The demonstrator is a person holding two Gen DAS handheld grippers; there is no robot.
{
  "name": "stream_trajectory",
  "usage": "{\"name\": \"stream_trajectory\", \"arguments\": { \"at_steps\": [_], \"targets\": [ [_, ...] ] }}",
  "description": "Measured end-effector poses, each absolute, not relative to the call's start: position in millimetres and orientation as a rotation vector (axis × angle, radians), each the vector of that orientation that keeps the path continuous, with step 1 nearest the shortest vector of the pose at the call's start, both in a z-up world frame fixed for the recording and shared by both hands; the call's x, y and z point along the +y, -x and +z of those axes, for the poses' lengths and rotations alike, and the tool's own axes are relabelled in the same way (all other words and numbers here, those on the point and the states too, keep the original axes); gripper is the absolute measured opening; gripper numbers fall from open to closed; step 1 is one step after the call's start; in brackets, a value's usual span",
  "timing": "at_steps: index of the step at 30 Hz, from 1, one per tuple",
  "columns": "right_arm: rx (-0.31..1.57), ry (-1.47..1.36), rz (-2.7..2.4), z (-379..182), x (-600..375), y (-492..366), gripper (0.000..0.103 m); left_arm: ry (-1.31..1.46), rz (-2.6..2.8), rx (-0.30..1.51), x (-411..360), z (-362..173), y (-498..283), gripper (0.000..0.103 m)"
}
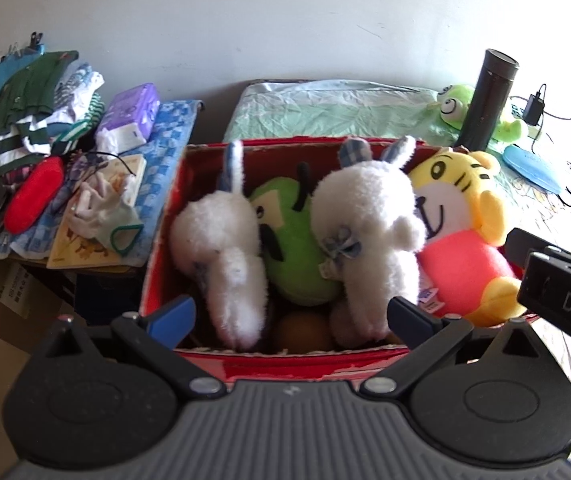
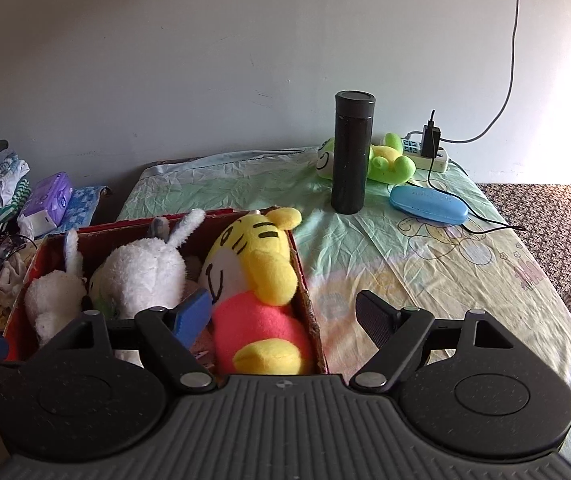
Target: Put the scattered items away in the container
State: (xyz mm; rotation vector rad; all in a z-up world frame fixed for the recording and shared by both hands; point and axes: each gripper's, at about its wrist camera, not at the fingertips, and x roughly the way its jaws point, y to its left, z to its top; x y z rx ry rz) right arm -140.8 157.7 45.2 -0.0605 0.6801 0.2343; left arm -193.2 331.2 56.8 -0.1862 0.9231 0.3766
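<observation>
A red cardboard box (image 1: 165, 240) (image 2: 305, 292) stands on the bed and holds several plush toys: two white rabbits (image 1: 365, 232) (image 2: 141, 276), a green apple toy (image 1: 293, 248) and a yellow tiger in a pink shirt (image 1: 461, 236) (image 2: 257, 280). My left gripper (image 1: 291, 314) hovers open above the box's near edge, with nothing between its fingers. Over the box's right corner my right gripper (image 2: 283, 314) is open and empty. A green frog plush (image 2: 385, 160) (image 1: 461, 106) lies on the sheet by the wall, behind a black flask (image 2: 352, 152) (image 1: 487, 100).
A blue glasses case (image 2: 427, 204) lies right of the flask, beside a power strip (image 2: 425, 156) with a charger and trailing cables. Left of the bed, a cluttered surface holds folded clothes (image 1: 41, 100), a purple tissue pack (image 1: 133, 114) and a red pouch (image 1: 33, 196). A wall stands behind.
</observation>
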Motion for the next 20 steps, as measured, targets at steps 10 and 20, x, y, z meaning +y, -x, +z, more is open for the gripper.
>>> {"name": "stream_trajectory", "arguments": {
  "at_steps": [10, 20],
  "targets": [
    [0.693, 0.071, 0.176, 37.7, 140.1, 134.7, 0.081, 0.189, 0.361, 0.945, 323.8, 50.3, 186.1, 0.102],
    [0.711, 0.069, 0.182, 33.5, 136.1, 136.2, 0.081, 0.168, 0.412, 0.908, 322.3, 49.5, 189.6, 0.101]
  ]
}}
